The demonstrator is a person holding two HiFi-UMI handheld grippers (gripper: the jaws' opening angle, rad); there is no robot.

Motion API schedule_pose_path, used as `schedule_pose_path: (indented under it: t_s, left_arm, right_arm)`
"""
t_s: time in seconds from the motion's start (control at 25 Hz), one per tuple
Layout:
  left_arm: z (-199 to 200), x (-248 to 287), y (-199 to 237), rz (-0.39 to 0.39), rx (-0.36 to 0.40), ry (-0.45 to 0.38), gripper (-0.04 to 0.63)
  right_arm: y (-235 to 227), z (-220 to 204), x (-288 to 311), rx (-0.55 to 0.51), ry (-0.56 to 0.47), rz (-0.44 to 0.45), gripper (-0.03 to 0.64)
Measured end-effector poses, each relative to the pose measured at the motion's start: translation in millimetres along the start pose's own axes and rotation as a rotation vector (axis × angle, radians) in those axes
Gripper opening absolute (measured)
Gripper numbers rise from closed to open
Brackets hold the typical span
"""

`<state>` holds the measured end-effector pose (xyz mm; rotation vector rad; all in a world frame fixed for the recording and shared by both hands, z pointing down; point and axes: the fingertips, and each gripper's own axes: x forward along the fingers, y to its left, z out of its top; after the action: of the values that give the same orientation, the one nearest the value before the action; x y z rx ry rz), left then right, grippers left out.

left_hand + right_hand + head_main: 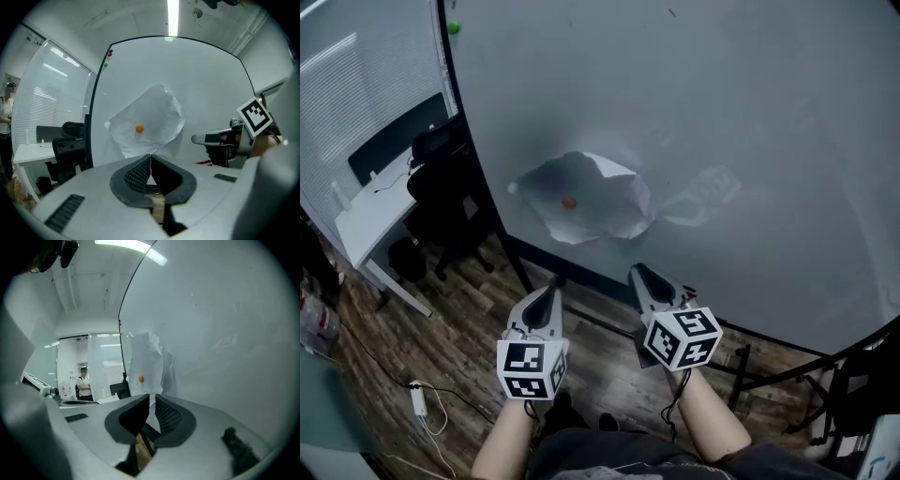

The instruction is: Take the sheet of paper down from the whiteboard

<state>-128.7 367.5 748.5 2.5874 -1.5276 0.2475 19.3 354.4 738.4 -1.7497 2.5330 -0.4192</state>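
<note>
A crumpled white sheet of paper [591,192] hangs on the big whiteboard [722,112], pinned by a small orange magnet [569,202]. Both grippers float side by side below the sheet, pointing at it, well short of touching. My left gripper [552,284] is shut and empty, its tips meeting [150,155] under the paper [150,117] and magnet [139,128]. My right gripper [637,272] shows a narrow gap between its tips [153,396] with nothing in it. Its view sees the paper [146,364] edge-on, with the magnet [141,378].
A black office chair [441,187] and a white desk [370,211] stand left of the board. The board's stand [750,366] rests on the wood floor, where a power strip [419,398] lies. A person [84,383] stands far off. Small magnets [109,54] sit at the board's top left.
</note>
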Motion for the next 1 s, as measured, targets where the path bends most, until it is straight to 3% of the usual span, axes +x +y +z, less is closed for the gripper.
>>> schedule_pose_path:
  t_s: [0.28, 0.48, 0.6, 0.88, 1.0]
  left_arm:
    - [6.2, 45.5, 16.5, -0.114, 0.012, 0.026, 0.015]
    - [19.7, 71.5, 24.4, -0.176, 0.039, 0.017, 0.015]
    - [26.7, 87.7, 25.6, -0.222, 0.045, 0.019, 0.015]
    - [38.8, 112.8, 30.8, -0.274, 0.057, -0.004, 0.015]
    - [40.1, 120.6, 32.7, -0.266, 0.073, -0.011, 0.017]
  right_arm:
    - [-18.0, 9.9, 22.8, -0.004, -0.016, -0.125, 0.037]
    - [-20.8, 24.5, 31.3, -0.016, -0.059, -0.166, 0.094]
    - [-24.1, 34.3, 34.9, 0.03, -0.098, -0.184, 0.1]
    - [-25.7, 48.5, 44.2, -0.016, -0.129, -0.245, 0.095]
    - [-28.0, 47.0, 48.2, -0.02, -0.125, -0.248, 0.037]
